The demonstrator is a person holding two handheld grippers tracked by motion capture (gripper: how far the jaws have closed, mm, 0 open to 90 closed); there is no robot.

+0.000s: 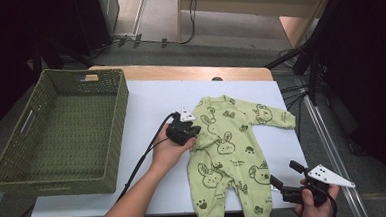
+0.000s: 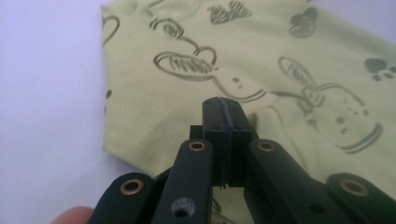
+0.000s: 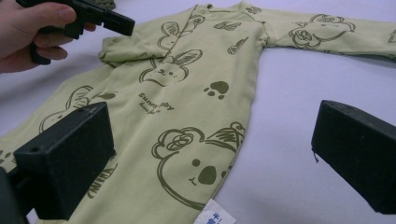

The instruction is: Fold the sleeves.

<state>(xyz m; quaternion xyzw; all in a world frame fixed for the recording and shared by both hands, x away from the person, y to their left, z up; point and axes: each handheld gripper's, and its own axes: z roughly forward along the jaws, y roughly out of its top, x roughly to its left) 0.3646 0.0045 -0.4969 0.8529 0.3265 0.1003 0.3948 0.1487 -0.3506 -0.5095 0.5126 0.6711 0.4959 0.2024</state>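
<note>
Basket [image 1: 62,130]: a green woven one, set at the table's left.
Left gripper [image 1: 192,133]: jaws seen pressed together, nothing visible between them, above the folded-in sleeve.
Baby romper [image 1: 228,146]: laid flat on the white sheet [image 1: 146,106], one sleeve spread rightward.
Right gripper [image 1: 280,179]: jaws held wide, beside the romper's leg.

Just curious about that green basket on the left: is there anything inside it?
No, the high view shows the green basket with only its bare woven floor; the baby suit lies on the table beside it.
</note>
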